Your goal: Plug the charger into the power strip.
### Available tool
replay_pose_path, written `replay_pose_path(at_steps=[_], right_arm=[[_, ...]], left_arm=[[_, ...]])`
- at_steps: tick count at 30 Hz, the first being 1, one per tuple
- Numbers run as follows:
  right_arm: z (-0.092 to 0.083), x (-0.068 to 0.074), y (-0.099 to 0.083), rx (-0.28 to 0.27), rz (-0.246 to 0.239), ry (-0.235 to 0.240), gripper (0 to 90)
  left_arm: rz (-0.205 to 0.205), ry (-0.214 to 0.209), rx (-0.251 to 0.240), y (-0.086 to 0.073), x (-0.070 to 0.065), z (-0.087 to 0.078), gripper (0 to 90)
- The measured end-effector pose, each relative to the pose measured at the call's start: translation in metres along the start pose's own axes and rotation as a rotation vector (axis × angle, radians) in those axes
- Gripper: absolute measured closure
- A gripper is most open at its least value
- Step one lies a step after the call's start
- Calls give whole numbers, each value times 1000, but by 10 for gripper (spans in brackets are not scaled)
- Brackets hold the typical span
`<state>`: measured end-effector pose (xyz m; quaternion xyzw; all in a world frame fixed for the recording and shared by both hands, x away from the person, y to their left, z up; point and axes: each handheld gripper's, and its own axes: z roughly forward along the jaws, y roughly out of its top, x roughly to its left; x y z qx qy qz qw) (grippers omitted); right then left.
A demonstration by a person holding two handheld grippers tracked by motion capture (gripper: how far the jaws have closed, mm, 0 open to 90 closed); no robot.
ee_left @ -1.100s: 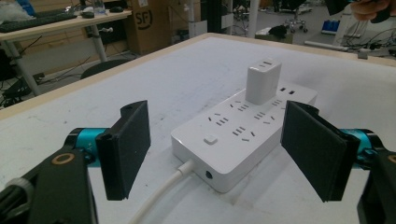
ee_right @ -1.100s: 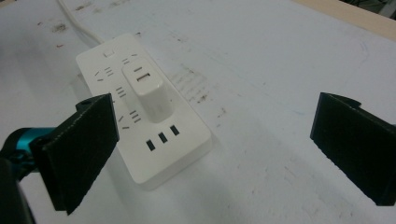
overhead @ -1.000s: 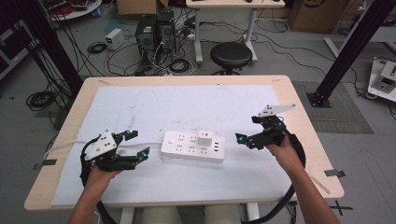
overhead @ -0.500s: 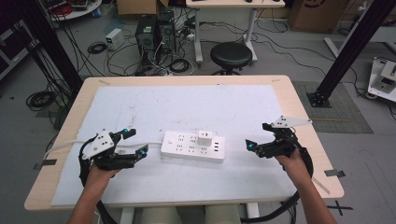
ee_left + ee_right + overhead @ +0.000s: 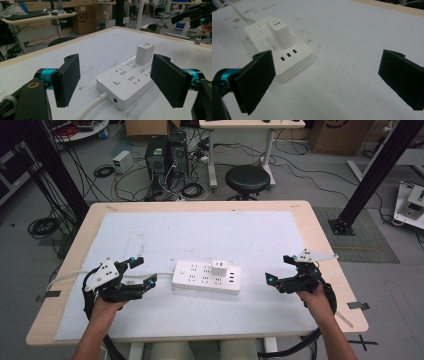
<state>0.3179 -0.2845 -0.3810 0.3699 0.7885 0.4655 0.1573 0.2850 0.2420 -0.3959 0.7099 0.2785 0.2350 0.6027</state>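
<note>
A white power strip [image 5: 206, 277] lies in the middle of the white mat, with a white plug adapter [image 5: 219, 267] standing upright in one of its sockets. My left gripper [image 5: 142, 271] rests open just left of the strip's cable end; its own view shows the strip [image 5: 130, 78] and adapter [image 5: 145, 53] between the black pads [image 5: 67, 77]. My right gripper [image 5: 280, 268] stands open to the right of the strip, apart from it. In its view the strip [image 5: 287, 57] and adapter [image 5: 279, 33] lie to the left, nothing between the jaws.
The strip's white cable [image 5: 70, 275] runs left off the table edge. The white mat [image 5: 200, 230] covers most of the wooden table [image 5: 320, 235]. Beyond the far edge stand a black stool [image 5: 246, 179], computer towers and loose cables on the floor.
My right gripper has drawn back toward the table's near right side and lowered. The left gripper has barely shifted. The strip and adapter stay put.
</note>
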Motion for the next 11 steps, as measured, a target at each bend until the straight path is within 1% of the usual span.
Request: replay_pose_path(at_steps=[2,5,6,8,11], right_arm=[[0,0,0,0,4,-3,9],[-1,0,0,-12,-3,-7,9],[-2,0,0,-7,4,-11,9],[-2,0,-1,-14,-1,-12,9],[-4,0,-1,-13,8,-14,10]], left_arm=[[1,0,0,0,0,0,241],[2,2,-1,0,0,-1,241],[1,3,-2,-1,0,-1,241],[0,3,-2,-1,0,-1,241],[2,3,-1,-1,0,-2,241]])
